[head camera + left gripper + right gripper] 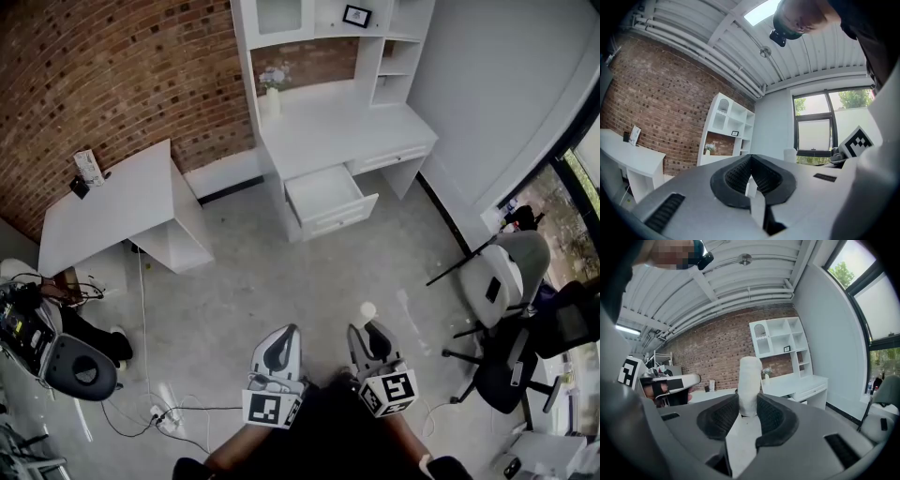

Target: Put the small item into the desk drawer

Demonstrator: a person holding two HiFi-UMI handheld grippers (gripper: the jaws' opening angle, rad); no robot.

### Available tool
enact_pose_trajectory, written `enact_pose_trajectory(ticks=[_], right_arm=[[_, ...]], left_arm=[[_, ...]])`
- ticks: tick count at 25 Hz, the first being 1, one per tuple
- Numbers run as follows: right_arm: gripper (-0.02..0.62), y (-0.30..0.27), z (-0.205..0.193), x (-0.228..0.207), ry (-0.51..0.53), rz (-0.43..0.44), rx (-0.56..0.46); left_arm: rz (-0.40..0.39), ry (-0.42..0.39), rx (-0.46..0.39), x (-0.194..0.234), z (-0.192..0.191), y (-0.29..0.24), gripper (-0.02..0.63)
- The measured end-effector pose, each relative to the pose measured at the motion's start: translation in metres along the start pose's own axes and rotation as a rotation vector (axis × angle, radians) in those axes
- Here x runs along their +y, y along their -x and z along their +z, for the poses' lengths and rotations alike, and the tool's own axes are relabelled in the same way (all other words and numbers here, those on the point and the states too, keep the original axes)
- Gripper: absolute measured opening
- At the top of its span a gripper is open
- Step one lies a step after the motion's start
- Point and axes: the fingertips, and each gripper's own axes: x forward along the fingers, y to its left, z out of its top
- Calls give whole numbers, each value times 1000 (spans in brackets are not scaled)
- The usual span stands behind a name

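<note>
Far off, the desk drawer (323,192) sits open. Right gripper (749,411) pinches the small white roll (750,380) low down; it seems light, soft. Left gripper (751,161) has jaws together

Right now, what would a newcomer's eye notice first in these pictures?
First, the white cylinder held upright in the right gripper, at the bottom of the head view. Then, across the floor, the open drawer of the white desk, which stands against the red brick wall.
</note>
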Motion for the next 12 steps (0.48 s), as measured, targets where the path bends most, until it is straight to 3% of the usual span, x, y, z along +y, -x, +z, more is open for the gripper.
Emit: enact_pose_trajectory(ticks=[12], right_arm=[[133, -34, -8, -11, -5, -47, 28]], left_arm=[[-1, 52, 44, 36, -20, -21, 23]])
